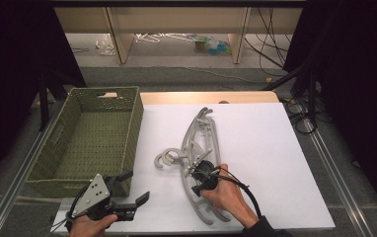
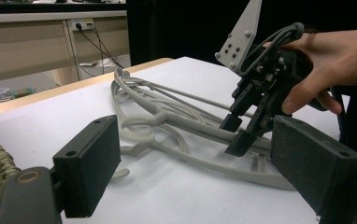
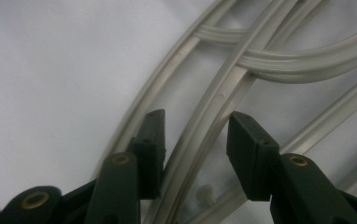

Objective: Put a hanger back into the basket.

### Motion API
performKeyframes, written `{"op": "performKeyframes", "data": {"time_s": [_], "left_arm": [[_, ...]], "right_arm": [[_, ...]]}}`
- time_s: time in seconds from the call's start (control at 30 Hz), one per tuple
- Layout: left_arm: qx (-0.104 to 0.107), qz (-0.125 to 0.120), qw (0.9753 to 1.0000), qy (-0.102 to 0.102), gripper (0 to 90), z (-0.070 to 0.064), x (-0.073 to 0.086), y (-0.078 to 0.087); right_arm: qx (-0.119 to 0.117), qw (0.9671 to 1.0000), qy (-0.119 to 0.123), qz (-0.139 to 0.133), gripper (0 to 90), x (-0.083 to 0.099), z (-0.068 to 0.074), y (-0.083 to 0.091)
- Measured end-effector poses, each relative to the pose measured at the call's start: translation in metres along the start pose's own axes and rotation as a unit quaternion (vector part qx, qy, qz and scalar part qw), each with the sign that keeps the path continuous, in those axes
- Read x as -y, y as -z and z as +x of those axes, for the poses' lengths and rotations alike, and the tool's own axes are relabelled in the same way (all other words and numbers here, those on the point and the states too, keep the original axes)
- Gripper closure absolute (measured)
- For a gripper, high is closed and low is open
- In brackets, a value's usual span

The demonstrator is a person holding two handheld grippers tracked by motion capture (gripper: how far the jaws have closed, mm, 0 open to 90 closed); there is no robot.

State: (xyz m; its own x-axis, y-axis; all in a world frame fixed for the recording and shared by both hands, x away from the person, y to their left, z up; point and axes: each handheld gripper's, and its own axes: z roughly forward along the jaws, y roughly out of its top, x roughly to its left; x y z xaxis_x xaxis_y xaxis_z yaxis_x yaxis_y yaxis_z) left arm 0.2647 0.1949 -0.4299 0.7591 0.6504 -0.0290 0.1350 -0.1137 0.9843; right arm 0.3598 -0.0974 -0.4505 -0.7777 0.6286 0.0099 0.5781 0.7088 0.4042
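Several grey plastic hangers (image 1: 202, 140) lie overlapped in the middle of the white sheet (image 1: 265, 148). A hand holds my right gripper (image 1: 195, 180) pointed down over their near end. In the right gripper view, the right gripper (image 3: 195, 126) stands open with its jaws on either side of one hanger arm (image 3: 214, 112); the left jaw is close against the arm and the right jaw stands apart. My left gripper (image 1: 136, 186) is open near the table's front left, with nothing between its jaws. Beyond the left gripper (image 2: 197, 140), the hangers (image 2: 176, 116) and the right gripper (image 2: 244, 128) are in sight.
A green woven basket (image 1: 133, 129) stands at the table's left, with nothing visible inside. The wooden table edge (image 1: 206, 97) shows behind the sheet. Cables and small items lie on the floor beyond. Bare sheet extends to the right of the hangers.
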Motion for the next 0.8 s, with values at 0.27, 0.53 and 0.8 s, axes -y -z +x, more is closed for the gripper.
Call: {"op": "performKeyframes", "data": {"time_s": [0.27, 0.53, 0.8], "left_arm": [[-0.002, 0.011, 0.9999, -0.002, 16.3, -0.001, 0.0, 0.0], [-0.002, 0.013, 0.9999, -0.002, 16.3, -0.001, 0.0, 0.0], [0.005, 0.008, 1.0, -0.001, 16.4, -0.001, 0.001, -0.001]], "right_arm": [[0.02, 0.9997, 0.013, -0.001, 53.3, -0.003, 0.004, -0.006], [0.039, 0.999, 0.015, -0.015, 49.4, -0.008, 0.005, -0.01], [0.063, 0.9975, 0.03, -0.015, 65.5, -0.016, 0.009, -0.001]]}}
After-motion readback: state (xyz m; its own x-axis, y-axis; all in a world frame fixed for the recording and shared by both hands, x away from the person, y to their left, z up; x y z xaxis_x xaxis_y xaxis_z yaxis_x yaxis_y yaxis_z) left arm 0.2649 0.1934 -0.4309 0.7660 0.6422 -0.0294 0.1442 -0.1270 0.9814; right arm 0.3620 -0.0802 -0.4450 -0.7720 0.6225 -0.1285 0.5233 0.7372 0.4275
